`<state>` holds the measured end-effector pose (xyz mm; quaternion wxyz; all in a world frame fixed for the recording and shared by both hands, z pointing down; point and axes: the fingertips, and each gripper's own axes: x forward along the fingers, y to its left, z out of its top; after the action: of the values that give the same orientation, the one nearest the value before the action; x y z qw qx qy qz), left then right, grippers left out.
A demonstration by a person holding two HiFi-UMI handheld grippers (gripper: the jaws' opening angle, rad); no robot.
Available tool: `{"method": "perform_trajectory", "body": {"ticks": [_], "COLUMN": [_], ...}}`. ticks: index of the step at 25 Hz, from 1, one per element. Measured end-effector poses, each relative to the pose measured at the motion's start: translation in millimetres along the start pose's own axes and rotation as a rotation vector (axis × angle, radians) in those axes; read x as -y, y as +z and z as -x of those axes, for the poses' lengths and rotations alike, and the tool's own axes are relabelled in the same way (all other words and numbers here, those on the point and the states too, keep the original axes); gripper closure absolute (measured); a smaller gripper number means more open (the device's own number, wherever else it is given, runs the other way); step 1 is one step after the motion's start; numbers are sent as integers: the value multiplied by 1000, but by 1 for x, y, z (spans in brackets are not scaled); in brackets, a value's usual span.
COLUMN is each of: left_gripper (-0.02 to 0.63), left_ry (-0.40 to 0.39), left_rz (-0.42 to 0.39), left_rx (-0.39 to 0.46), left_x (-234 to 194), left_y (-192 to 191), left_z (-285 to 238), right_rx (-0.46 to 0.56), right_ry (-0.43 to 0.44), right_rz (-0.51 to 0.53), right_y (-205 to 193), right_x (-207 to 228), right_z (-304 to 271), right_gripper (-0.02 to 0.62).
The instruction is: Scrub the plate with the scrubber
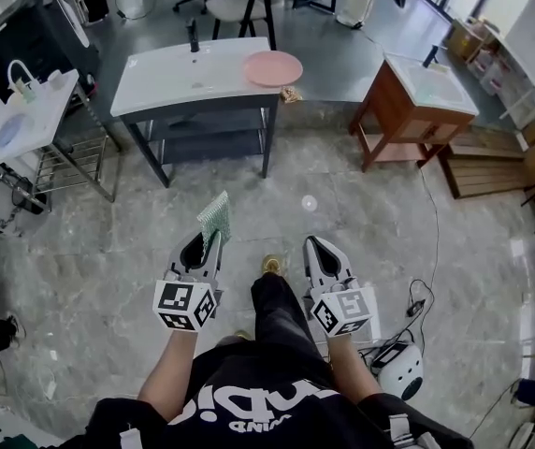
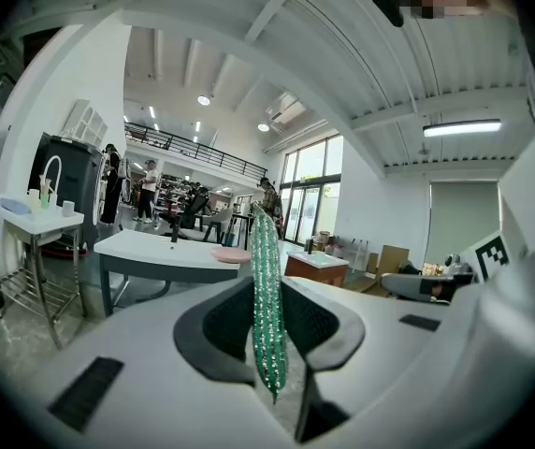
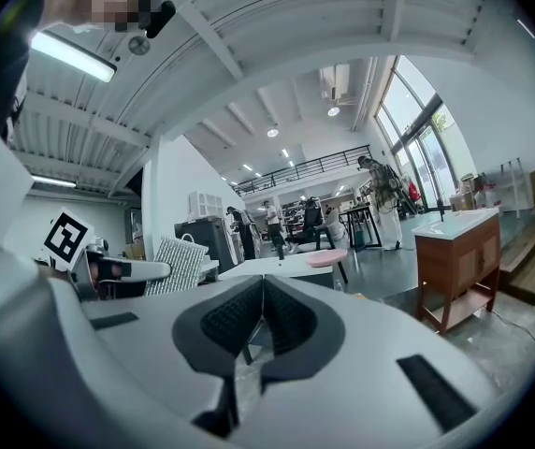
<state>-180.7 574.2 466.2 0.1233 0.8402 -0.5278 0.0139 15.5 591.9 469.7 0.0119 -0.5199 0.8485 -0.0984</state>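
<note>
Plate [image 1: 272,67], pink, lying on washbasin table [image 1: 169,80]. Well short of that table: green scrubber [image 1: 215,215] clamped in left gripper [image 1: 211,238]; right gripper [image 1: 311,243] closed on nothing.

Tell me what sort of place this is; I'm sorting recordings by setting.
Probably an open lab or workshop hall, not a home kitchen: a free-standing white sink table and a wooden basin cabinet stand on a stone floor, with a railed mezzanine and tall windows behind.
</note>
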Motion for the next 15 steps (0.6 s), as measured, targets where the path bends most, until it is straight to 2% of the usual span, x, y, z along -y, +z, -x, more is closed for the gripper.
{"method": "perform_trajectory", "body": {"ticks": [15], "left_gripper": [517], "left_ry": [-11], "left_rz": [4], "left_rx": [4], "left_x": [-48], "left_y": [50], "left_z": [-159], "right_rx": [-22], "right_ry": [-12], "right_rz": [-4], "right_y": [40], "right_x": [100], "right_z": [-130], "right_gripper": [575]}}
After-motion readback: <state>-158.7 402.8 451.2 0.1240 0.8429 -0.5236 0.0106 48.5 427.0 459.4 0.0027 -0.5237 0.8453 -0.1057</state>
